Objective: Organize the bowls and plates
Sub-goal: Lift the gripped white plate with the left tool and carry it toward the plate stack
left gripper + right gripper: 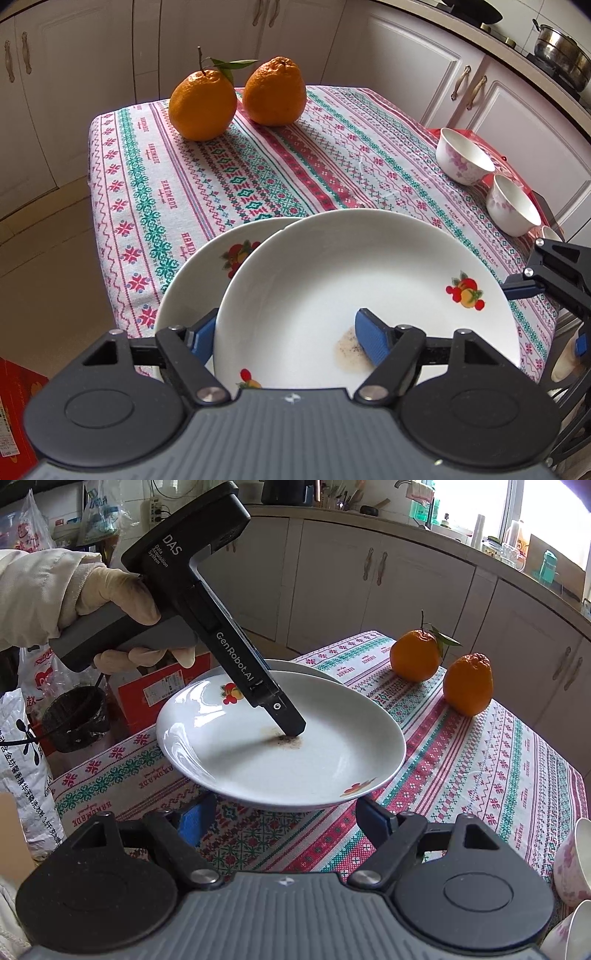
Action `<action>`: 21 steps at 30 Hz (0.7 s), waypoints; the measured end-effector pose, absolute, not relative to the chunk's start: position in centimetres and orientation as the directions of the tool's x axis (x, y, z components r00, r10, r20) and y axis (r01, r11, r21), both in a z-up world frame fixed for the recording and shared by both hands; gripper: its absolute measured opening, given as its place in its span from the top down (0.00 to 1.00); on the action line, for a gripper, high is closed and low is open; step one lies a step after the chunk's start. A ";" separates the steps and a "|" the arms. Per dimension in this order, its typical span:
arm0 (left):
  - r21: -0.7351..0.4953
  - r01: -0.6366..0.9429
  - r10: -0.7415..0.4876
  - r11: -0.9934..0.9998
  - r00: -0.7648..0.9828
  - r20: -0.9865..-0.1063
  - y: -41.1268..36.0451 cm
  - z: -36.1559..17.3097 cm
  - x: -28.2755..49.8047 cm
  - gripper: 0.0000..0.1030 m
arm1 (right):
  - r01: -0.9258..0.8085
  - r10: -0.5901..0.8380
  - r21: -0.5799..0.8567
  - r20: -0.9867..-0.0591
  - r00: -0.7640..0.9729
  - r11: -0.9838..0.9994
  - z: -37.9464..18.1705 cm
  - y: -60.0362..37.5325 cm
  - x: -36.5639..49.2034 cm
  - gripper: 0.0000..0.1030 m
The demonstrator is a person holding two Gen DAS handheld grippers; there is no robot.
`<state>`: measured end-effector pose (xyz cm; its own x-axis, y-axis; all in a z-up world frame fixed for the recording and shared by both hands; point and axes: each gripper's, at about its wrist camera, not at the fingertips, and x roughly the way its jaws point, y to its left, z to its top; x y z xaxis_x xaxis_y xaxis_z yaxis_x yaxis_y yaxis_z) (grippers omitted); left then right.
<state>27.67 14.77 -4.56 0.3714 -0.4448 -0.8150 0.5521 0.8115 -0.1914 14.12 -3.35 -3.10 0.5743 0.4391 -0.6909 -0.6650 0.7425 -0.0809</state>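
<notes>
My left gripper (286, 341) is shut on the rim of a white plate (351, 280) with fruit prints and a brown stain; one finger lies on top of it, one underneath. It holds the plate lifted and tilted above a second white plate (207, 266) on the patterned tablecloth (258, 173). In the right wrist view the held plate (314, 749) hangs over the table with the left gripper (291, 727) on it. My right gripper (284, 818) is open and empty just below the plate's near edge. Two white floral bowls (463, 155) (511, 205) stand at the table's right edge.
Two oranges (203, 105) (275, 92) sit at the far end of the table. Kitchen cabinets (424, 62) surround the table. A red box (155, 690), a black bin (74, 716) and bags stand on the floor beside the table.
</notes>
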 end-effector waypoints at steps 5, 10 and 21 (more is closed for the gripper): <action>-0.181 0.554 -0.438 0.812 0.375 -0.817 14.9 -4.4 27.8 0.27 | -0.667 0.443 -0.080 -0.689 0.574 0.741 -3.1 -3.3 14.3 0.16; -0.166 0.552 -0.421 0.817 0.375 -0.826 15.0 -4.6 27.9 0.26 | -0.670 0.449 -0.074 -0.686 0.572 0.739 -3.2 -3.2 14.5 0.16; -0.115 0.568 -0.395 0.815 0.399 -0.828 15.0 -3.7 27.8 0.23 | -0.676 0.465 -0.059 -0.681 0.565 0.735 -3.3 -3.1 14.7 0.16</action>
<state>27.75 15.01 -3.69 0.3989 -0.3950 -0.8276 0.5676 0.8151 -0.1155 14.66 -3.13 -3.32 0.5654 0.4654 -0.6810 -0.6756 0.7349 -0.0586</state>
